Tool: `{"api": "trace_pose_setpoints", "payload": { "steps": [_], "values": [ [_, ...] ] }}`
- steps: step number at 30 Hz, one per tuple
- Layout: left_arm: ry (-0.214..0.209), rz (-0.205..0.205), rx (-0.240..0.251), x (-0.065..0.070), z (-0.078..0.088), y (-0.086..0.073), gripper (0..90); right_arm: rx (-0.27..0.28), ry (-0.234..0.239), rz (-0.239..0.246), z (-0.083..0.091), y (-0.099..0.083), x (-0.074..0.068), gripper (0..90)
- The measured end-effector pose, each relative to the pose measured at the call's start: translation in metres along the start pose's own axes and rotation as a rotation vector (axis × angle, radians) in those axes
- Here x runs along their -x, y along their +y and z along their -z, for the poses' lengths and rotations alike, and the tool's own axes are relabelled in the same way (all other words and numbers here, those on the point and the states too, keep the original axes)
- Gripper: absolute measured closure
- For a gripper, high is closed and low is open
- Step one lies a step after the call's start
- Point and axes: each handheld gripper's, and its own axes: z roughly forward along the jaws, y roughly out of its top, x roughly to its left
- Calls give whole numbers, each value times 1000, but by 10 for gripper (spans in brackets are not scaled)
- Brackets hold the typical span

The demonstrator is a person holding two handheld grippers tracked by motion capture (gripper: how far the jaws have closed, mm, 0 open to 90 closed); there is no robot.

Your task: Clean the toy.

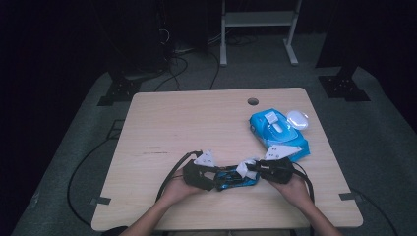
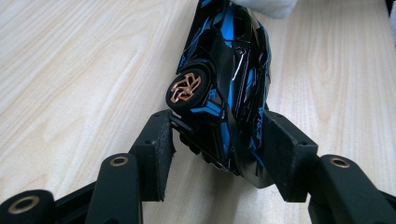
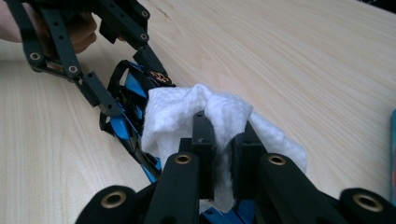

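Table point(image 1: 162, 128) of pale wood with cable hole point(image 1: 253, 102), dark room, grey carpet point(image 1: 383, 147)

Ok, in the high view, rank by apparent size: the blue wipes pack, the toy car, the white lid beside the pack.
1. Wipes pack, largest.
2. Toy car, smaller, partly covered by the hand-held grippers.
3. White lid, smallest.

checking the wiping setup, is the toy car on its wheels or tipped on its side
Tipped on its side: in the left gripper view the toy car shows a copper wheel facing the camera, held in the left gripper.
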Motion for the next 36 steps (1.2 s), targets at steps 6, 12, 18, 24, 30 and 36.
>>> {"api": "trace_pose_setpoints", "payload": {
  "steps": [6, 12, 18, 24, 30, 36],
  "values": [
    [-36, 22, 20, -2, 1, 0, 427, 4, 17, 23, 6, -4, -4, 820],
    [-5, 54, -20, -5, -10, 3, 309, -97, 29, 75, -6, -11, -12, 822],
    [20, 16, 10, -5, -4, 3, 447, -72, 53, 49, -4, -11, -10, 819],
    [87, -91, 4, 11, 0, 1, 459, -131, 102, 99, -3, -21, -16, 818],
    [81, -94, 7, 11, 3, -1, 461, -198, 103, 85, -5, -41, -15, 819],
    [40, -100, 38, 14, 4, 0, 485, -213, 98, 76, -9, -43, -13, 818]
  ]
}}
